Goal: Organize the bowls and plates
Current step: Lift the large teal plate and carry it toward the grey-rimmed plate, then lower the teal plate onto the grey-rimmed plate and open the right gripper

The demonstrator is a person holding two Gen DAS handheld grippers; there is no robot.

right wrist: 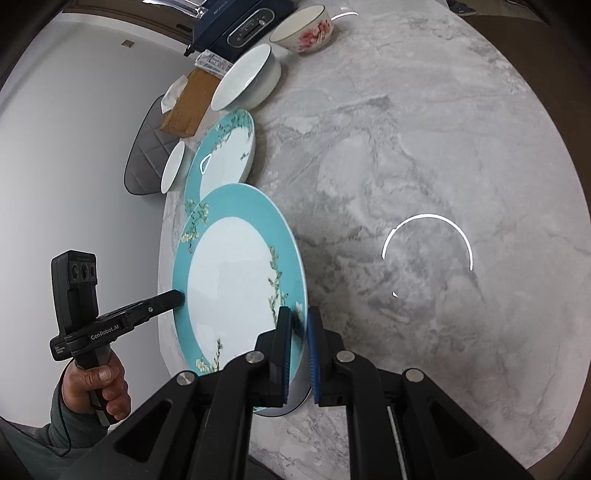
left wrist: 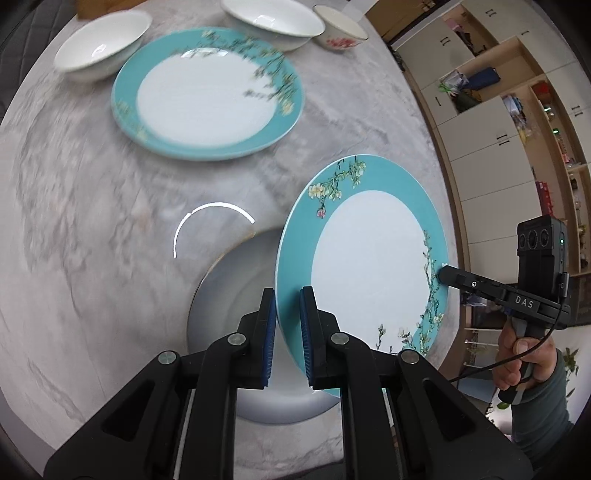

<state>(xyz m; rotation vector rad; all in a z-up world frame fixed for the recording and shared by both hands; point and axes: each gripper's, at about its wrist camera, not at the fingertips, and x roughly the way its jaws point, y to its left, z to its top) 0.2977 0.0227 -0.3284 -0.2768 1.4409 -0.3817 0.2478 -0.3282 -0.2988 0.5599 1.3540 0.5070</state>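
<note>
While both grippers grasp it from opposite rims, the lifted turquoise-rimmed round china plate with blossom sprays (left wrist: pixel 369 266) hangs tilted steeply on edge above a grey-white round plate with a thin gold rim (left wrist: pixel 218 295) that lies flat on the table directly under the left gripper's fingers. There are two turquoise plates in all: the held one and a second turquoise floral plate (left wrist: pixel 207 98) lying flat ahead of the left gripper, well apart from it. There are three bowls: two plain white round bowls, the nearer white bowl (left wrist: pixel 101 44) just beside the flat turquoise plate's far left edge and the farther white bowl (left wrist: pixel 273 18) just beyond its far right edge, plus one small cream bowl with pink flowers (left wrist: pixel 340 31) to the right of that. The left gripper (left wrist: pixel 288 325) has its blue-padded jaws drawn narrow, pinching the near rim of the held plate between them. The right gripper (right wrist: pixel 297 332) is likewise closed to a narrow gap, its pads clamping the opposite rim; seen from the left wrist, its fingertip touches the plate's right edge. All the crockery stands on the grey marbled round table (right wrist: pixel 424 147). From the right wrist, a brown cardboard box (right wrist: pixel 188 107) and a dark blue appliance (right wrist: pixel 240 26) sit at the table's far left edge, beyond the bowls
</note>
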